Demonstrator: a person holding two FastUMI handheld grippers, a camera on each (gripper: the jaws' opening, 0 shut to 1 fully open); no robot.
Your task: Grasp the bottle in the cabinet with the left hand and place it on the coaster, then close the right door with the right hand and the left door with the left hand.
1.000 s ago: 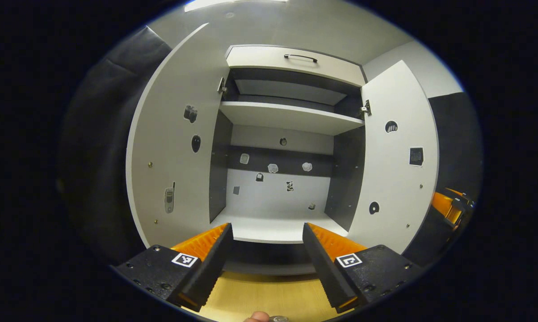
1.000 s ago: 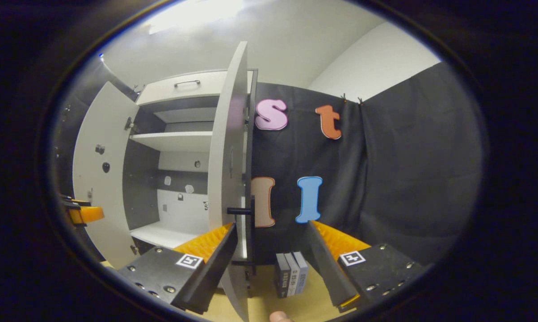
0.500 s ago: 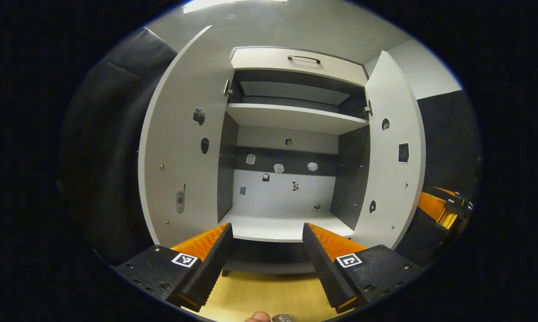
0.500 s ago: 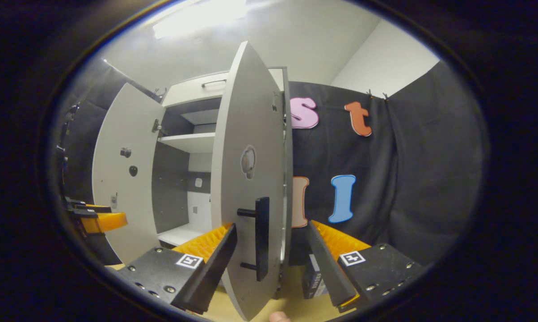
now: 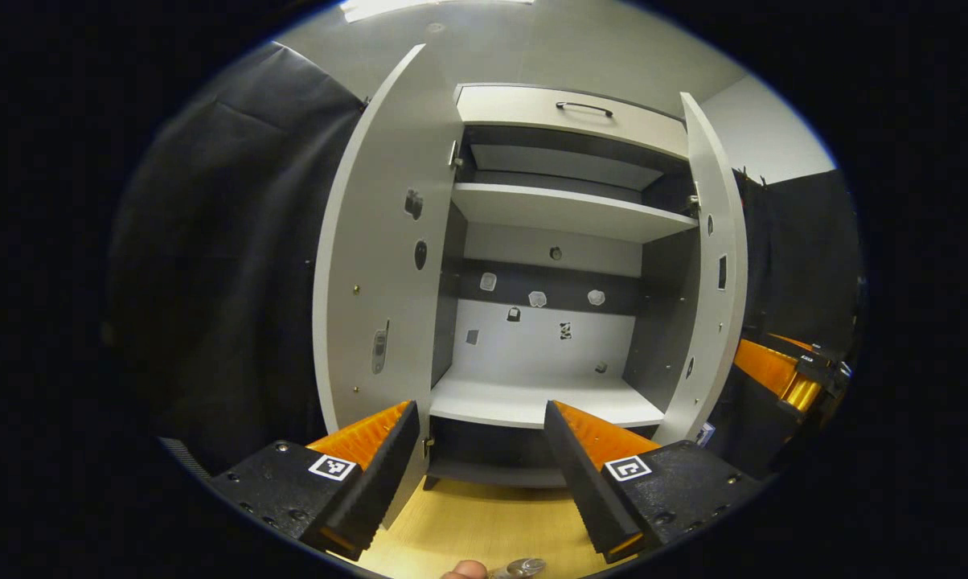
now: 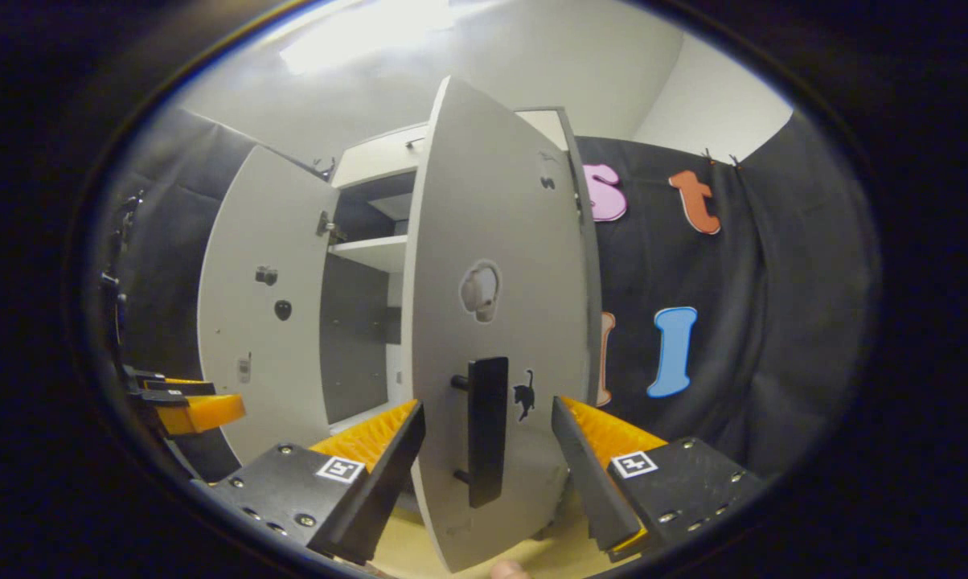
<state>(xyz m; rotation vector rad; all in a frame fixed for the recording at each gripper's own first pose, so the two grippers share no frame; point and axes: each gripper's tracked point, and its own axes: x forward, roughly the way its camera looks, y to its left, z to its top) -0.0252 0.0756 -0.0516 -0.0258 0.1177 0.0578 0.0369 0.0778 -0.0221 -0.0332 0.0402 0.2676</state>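
**Right door closing: risks at this stage**

You are holding the right gripper (image 6: 488, 418) wide open with nothing clamped; the right door (image 6: 500, 265) and its handle (image 6: 486, 430) are standing between its fingers at lower centre. A finger could snag the handle, or the door could rebound from a hard push. The left gripper (image 5: 480, 418) is also gaping and empty, facing the cabinet (image 5: 548, 322) near the left door (image 5: 379, 257). The bottle's position cannot be confirmed; the cabinet shelves look bare.
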